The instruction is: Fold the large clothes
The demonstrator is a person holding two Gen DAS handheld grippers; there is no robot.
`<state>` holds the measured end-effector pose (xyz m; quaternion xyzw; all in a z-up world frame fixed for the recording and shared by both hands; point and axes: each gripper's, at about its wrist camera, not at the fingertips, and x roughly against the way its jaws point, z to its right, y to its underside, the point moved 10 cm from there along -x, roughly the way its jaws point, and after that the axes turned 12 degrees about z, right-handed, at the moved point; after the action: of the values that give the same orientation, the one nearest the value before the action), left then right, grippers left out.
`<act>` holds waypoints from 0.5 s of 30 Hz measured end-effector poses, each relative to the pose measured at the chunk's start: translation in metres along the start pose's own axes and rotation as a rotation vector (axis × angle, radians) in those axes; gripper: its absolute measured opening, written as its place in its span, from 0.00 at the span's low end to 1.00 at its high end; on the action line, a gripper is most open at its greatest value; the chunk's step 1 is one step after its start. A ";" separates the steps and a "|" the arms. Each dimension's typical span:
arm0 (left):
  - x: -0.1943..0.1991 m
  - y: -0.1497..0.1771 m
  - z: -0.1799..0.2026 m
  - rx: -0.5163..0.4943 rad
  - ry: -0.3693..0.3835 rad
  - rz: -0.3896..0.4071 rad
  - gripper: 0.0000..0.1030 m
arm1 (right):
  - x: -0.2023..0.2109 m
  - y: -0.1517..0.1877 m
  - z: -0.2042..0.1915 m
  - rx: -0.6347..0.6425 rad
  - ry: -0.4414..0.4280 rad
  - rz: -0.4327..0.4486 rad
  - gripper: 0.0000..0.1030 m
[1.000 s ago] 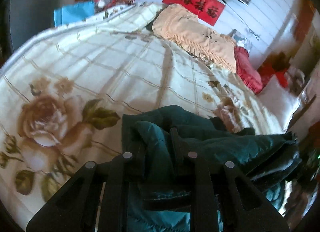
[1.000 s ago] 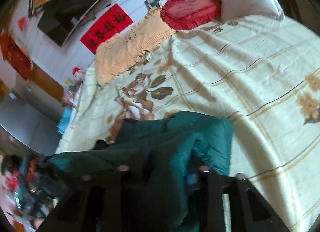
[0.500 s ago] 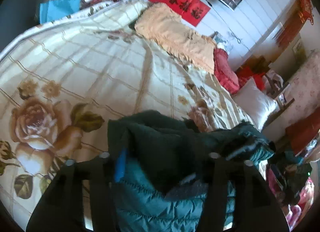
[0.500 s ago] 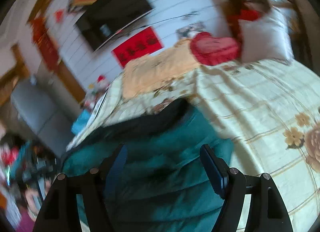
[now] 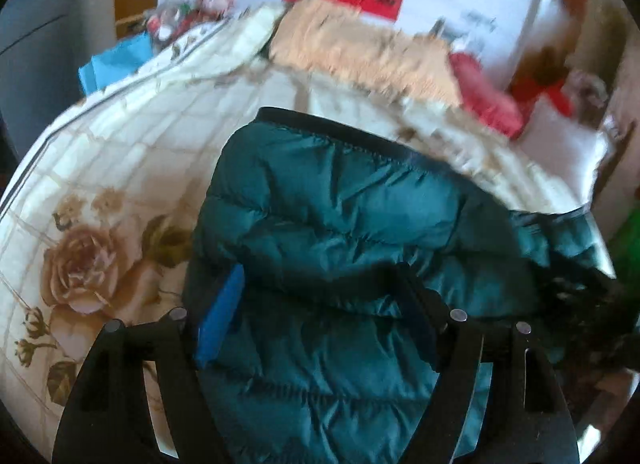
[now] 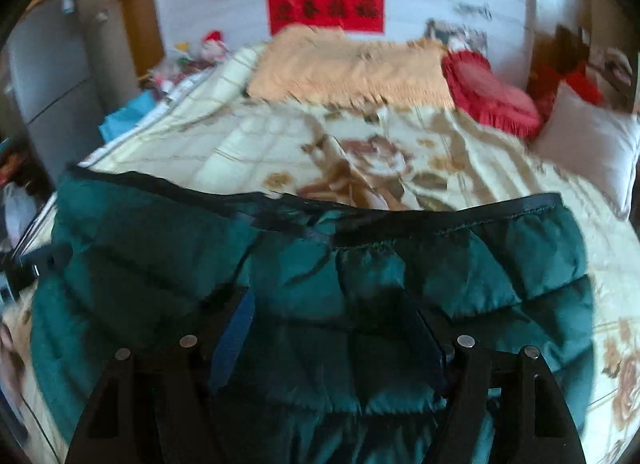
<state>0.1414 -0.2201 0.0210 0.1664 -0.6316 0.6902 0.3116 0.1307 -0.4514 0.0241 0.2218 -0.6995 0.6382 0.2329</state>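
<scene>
A dark teal quilted puffer jacket [image 5: 332, 216] lies on the floral bedspread [image 5: 120, 160], its black-trimmed hem edge toward the far side. It also fills the lower right wrist view [image 6: 360, 272]. My left gripper [image 5: 320, 296] is open, its blue-padded fingers [image 5: 220, 316] spread wide over the jacket. My right gripper [image 6: 332, 316] is open too, fingers [image 6: 234, 336] spread above the jacket. The jacket's near part is hidden under both grippers.
A peach fringed blanket [image 6: 348, 68], a red heart cushion [image 6: 492, 96] and a white pillow [image 6: 592, 144] lie at the bed's far end. Toys [image 5: 200, 8] and a blue bag [image 5: 116, 64] sit at the far left. A grey cabinet [image 6: 52, 76] stands left.
Both grippers have opened and let go of the jacket. The jacket, bunched up before, now lies spread flatter on the bed. Both views have swung toward the head of the bed.
</scene>
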 end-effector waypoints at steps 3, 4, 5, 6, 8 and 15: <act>-0.020 0.005 -0.004 0.009 -0.029 -0.008 0.81 | -0.024 0.009 0.007 -0.035 -0.002 -0.069 0.71; -0.024 0.006 -0.004 0.003 -0.035 -0.009 0.82 | -0.029 0.011 0.009 -0.041 -0.004 -0.078 0.71; -0.028 0.007 -0.005 -0.004 -0.038 -0.011 0.83 | -0.032 0.012 0.010 -0.044 -0.005 -0.081 0.71; -0.030 0.008 -0.005 -0.010 -0.040 -0.011 0.84 | -0.035 0.013 0.010 -0.048 -0.005 -0.079 0.72; -0.032 0.010 -0.005 -0.011 -0.041 -0.002 0.85 | -0.040 0.014 0.011 -0.053 -0.002 -0.065 0.72; -0.032 0.012 -0.002 -0.029 -0.048 0.007 0.85 | -0.008 0.004 0.010 -0.058 -0.023 0.003 0.72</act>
<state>0.1582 -0.2251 -0.0084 0.1761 -0.6492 0.6779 0.2965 0.1348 -0.4605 0.0154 0.2211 -0.7207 0.6154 0.2303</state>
